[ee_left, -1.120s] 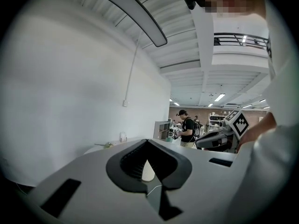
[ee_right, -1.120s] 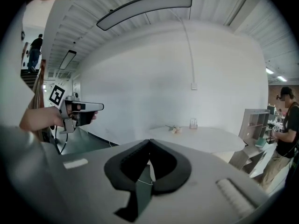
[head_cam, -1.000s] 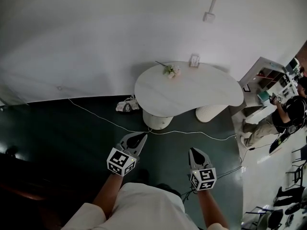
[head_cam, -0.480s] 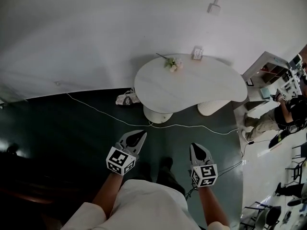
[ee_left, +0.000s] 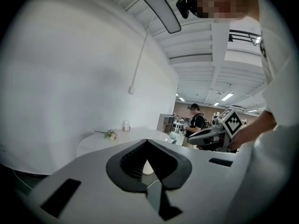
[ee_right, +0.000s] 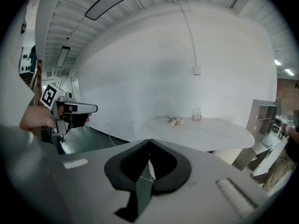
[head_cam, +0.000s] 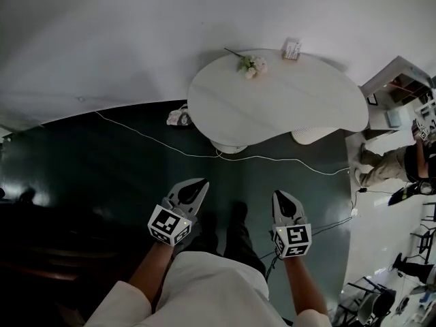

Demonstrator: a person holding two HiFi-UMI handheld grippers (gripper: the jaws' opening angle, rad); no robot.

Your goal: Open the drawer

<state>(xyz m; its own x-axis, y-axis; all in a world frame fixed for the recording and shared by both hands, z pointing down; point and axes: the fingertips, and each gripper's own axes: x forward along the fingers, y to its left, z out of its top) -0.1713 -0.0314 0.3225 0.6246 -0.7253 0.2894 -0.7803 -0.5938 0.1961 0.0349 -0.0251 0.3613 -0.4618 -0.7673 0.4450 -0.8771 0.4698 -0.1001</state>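
Note:
No drawer can be made out in any view. My left gripper (head_cam: 201,182) hangs over the dark green floor at the lower middle of the head view, shut with nothing in it. In the left gripper view its tips (ee_left: 147,140) meet. My right gripper (head_cam: 278,194) hangs beside it to the right, also shut and holding nothing, and its tips (ee_right: 149,140) touch. Each gripper shows in the other's view: the right gripper (ee_left: 210,134) and the left gripper (ee_right: 77,108). Both point toward a white rounded table (head_cam: 286,107).
On the table lie a small flower sprig (head_cam: 251,65) and a card holder (head_cam: 291,48). A white cable (head_cam: 170,146) runs across the floor, and a crumpled item (head_cam: 178,118) lies by the table base. A white shelf unit (head_cam: 402,80) and a person (head_cam: 398,163) are at the right.
Both grippers have sunk slightly in the head view while the table has shifted upward and grown larger. The wearer's legs now show between the grippers. Jaws stay shut.

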